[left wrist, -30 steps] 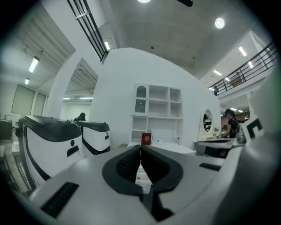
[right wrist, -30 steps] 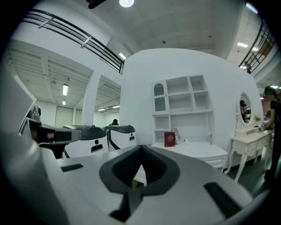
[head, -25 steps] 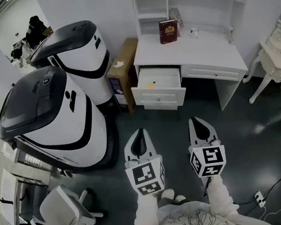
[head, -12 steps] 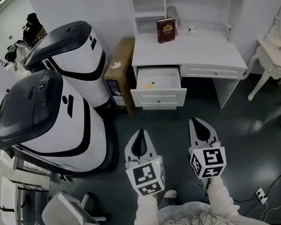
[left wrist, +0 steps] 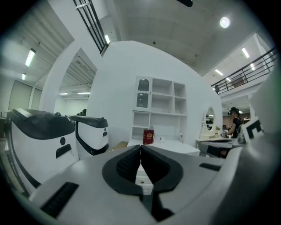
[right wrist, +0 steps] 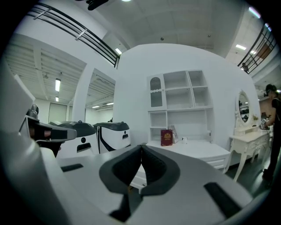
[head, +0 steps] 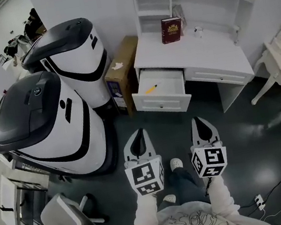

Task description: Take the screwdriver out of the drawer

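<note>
The small yellow screwdriver [head: 151, 89] lies on the floor of the open drawer [head: 161, 102] under the white desk surface [head: 211, 54]. The left gripper [head: 139, 132] and right gripper [head: 197, 120], fingers closed tip to tip on nothing, are held side by side well short of it. It is probably light, stiff and apt to roll, so it is best pinched across the thicker handle, though its detail is too small to tell.

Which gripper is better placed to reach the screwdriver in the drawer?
Left, probably. The left gripper lines up closer with the yellow screwdriver in the open drawer; the right gripper sits further to the side. Both are shut, well short of it.
</note>
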